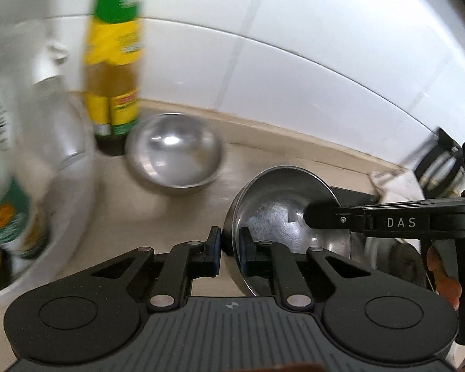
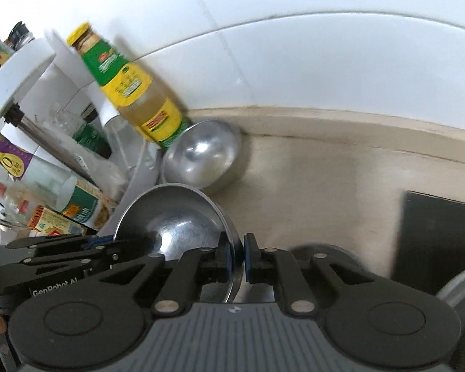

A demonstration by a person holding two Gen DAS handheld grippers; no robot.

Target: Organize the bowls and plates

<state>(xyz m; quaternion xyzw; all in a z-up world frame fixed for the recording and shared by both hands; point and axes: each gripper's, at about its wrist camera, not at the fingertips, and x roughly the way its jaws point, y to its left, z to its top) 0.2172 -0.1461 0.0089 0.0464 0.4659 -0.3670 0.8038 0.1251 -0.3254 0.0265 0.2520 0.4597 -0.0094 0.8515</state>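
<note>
Now both grippers — left gripper [image 1: 230,249], right gripper [image 2: 237,255] — clench the held bowl's [image 1: 279,204] rim; keep it level toward the resting bowl [image 1: 173,152].

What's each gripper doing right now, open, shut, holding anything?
Left gripper: shut on the rim of the steel bowl.
Right gripper: shut on the opposite rim of the same bowl.

We see a tall bottle [image 2: 133,88] with a yellow and green label and a yellow cap standing by the white tiled wall [image 2: 325,62], more bottles and jars [image 2: 46,186] in a white rack [image 2: 18,71], a beige worktop [image 2: 325,179], and a white cloth [image 1: 400,186].
</note>
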